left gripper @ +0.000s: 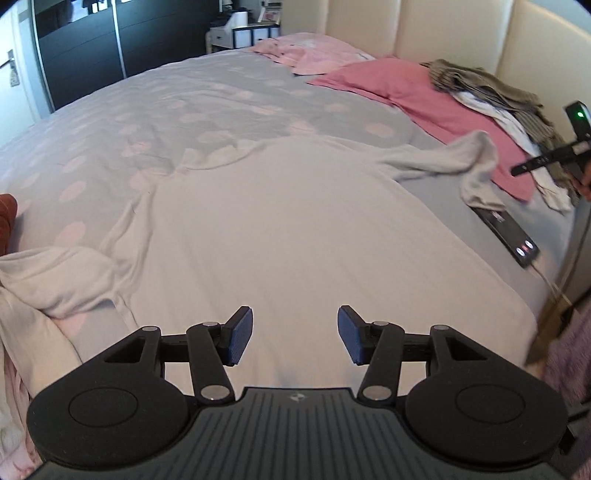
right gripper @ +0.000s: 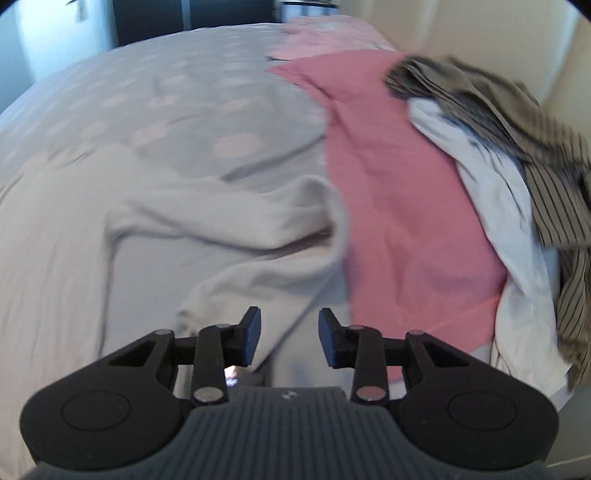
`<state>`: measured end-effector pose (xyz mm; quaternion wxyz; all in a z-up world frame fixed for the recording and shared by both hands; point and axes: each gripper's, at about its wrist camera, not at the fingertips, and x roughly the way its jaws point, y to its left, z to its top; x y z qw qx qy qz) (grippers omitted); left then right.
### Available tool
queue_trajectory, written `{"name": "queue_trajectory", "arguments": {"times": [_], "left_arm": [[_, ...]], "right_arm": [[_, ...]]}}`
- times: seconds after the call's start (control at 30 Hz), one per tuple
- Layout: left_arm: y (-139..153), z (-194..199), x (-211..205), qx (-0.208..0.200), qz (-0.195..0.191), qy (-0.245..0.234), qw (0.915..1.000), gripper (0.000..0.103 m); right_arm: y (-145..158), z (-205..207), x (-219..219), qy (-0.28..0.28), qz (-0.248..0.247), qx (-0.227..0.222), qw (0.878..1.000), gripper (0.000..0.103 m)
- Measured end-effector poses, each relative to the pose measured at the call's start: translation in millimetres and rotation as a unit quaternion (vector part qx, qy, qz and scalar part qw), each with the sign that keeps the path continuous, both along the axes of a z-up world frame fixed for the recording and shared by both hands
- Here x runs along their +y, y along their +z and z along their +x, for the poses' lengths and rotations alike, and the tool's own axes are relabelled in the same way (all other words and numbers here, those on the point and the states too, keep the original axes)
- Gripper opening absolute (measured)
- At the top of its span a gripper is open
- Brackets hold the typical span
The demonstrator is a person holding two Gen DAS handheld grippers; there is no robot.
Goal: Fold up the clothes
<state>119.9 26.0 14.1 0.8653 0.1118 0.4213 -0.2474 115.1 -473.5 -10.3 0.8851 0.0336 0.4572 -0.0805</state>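
Observation:
A white long-sleeved top (left gripper: 280,221) lies spread flat on the bed, neck end far from me. Its left sleeve (left gripper: 55,273) is bunched at the bed's left edge. The right sleeve (left gripper: 443,158) bends back on itself beside a pink pillow. My left gripper (left gripper: 295,334) hovers open over the hem end of the top with nothing between its blue pads. In the blurred right wrist view, my right gripper (right gripper: 290,338) stands open just above the folded right sleeve (right gripper: 258,229), not gripping it.
A pink pillow (left gripper: 406,96) bears a pile of striped and white clothes (right gripper: 498,122) against the cream headboard (left gripper: 443,29). A phone (left gripper: 506,232) lies near the bed's right edge. The grey dotted duvet (left gripper: 166,110) stretches to a dark wardrobe (left gripper: 110,37).

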Motion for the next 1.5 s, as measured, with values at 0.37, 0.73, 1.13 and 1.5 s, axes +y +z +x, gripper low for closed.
{"name": "queue_trajectory", "arguments": {"times": [0.37, 0.73, 1.13, 1.5], "left_arm": [[-17, 54, -27, 0.033, 0.008, 0.018, 0.9993, 0.049], [-15, 58, -30, 0.050, 0.000, 0.020, 0.9985, 0.049], [13, 39, -19, 0.021, -0.029, 0.039, 0.9986, 0.051], [-1, 10, -14, 0.072, -0.061, 0.006, 0.9955, 0.056]], "right_arm": [[-23, 74, -30, -0.060, 0.007, -0.018, 0.998, 0.020], [51, 79, 44, 0.082, 0.072, -0.041, 0.993, 0.006], [100, 51, 229, 0.341, 0.158, 0.029, 0.926, 0.007], [59, 13, 240, 0.318, 0.137, 0.089, 0.934, 0.040]]}}
